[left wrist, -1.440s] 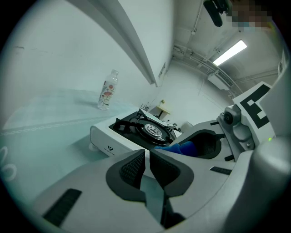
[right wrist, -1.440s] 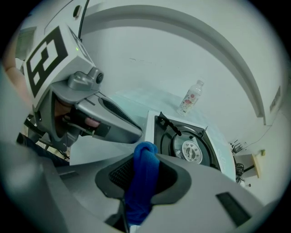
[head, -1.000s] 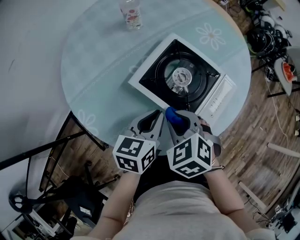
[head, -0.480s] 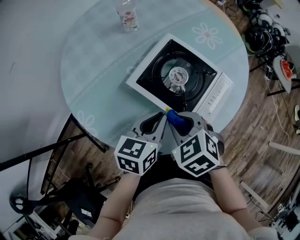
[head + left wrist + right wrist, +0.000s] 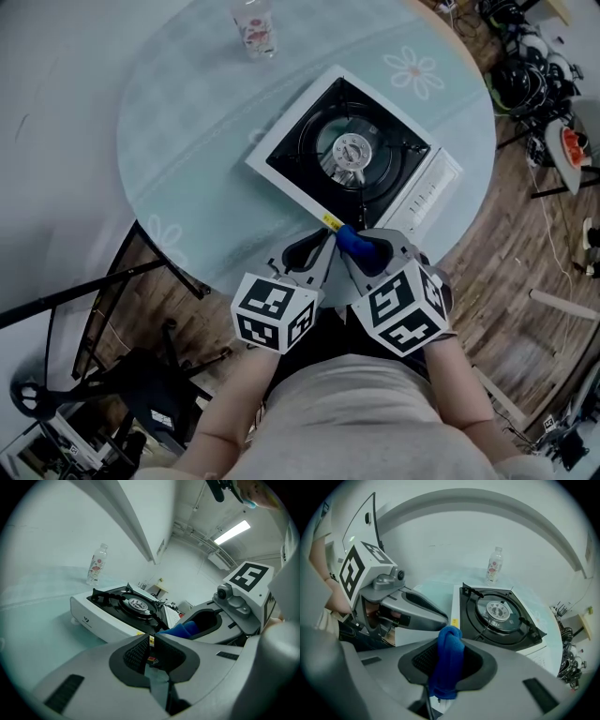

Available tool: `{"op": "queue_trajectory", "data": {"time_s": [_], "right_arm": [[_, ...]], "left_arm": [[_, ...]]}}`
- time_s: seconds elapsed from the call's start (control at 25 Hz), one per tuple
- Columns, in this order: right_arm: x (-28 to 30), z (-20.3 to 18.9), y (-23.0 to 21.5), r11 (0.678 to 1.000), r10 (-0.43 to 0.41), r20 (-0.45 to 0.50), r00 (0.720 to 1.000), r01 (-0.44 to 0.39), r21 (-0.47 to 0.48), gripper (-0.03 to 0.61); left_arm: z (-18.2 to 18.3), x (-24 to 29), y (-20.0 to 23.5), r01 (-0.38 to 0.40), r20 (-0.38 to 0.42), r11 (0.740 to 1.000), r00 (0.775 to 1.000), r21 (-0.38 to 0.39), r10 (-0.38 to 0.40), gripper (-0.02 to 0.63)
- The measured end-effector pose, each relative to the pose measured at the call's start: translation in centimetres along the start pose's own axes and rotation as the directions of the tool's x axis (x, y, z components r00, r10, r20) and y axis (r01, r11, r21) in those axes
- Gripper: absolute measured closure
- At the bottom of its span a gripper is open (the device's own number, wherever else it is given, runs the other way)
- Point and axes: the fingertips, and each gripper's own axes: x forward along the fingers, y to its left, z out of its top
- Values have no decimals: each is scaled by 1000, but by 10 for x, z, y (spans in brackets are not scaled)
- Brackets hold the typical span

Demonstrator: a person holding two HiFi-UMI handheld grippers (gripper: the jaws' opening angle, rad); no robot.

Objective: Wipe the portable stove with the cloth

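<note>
A white portable stove (image 5: 352,159) with a black top and a silver burner lies on the round pale-green table (image 5: 197,159). The stove (image 5: 499,613) is just ahead of the right gripper and also shows in the left gripper view (image 5: 126,611). My right gripper (image 5: 354,239) is shut on a folded blue cloth (image 5: 449,660), whose tip (image 5: 349,238) pokes out near the stove's front edge. My left gripper (image 5: 317,251) is beside it, jaws shut with nothing between them. Both hover at the table's near edge.
A clear plastic bottle (image 5: 253,26) with a red label stands at the table's far side. A black metal chair frame (image 5: 112,309) is at the lower left. Cables and gear (image 5: 525,75) lie on the wooden floor at the right.
Both grippers have stayed close together at the table's near edge, while the view has shifted slightly. The blue cloth remains in the right gripper.
</note>
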Motion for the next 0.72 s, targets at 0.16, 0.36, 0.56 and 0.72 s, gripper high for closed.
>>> {"op": "queue_trajectory", "data": {"time_s": [0.16, 0.36, 0.56, 0.72], "right_arm": [[-4, -7, 0, 999, 39, -1, 999, -39, -3, 474], [-10, -10, 0, 995, 97, 6, 995, -97, -10, 474], [-13, -20, 2, 990, 136, -1, 991, -136, -36, 474], [-17, -27, 0, 985, 163, -6, 987, -163, -48, 474]], "left_arm": [[2, 2, -3, -25, 14, 999, 1000, -25, 26, 568], [-1, 4, -11, -42, 13, 998, 999, -44, 43, 568], [-6, 8, -17, -67, 13, 995, 998, -68, 68, 568], [-8, 10, -23, -81, 12, 994, 997, -72, 82, 568]]}}
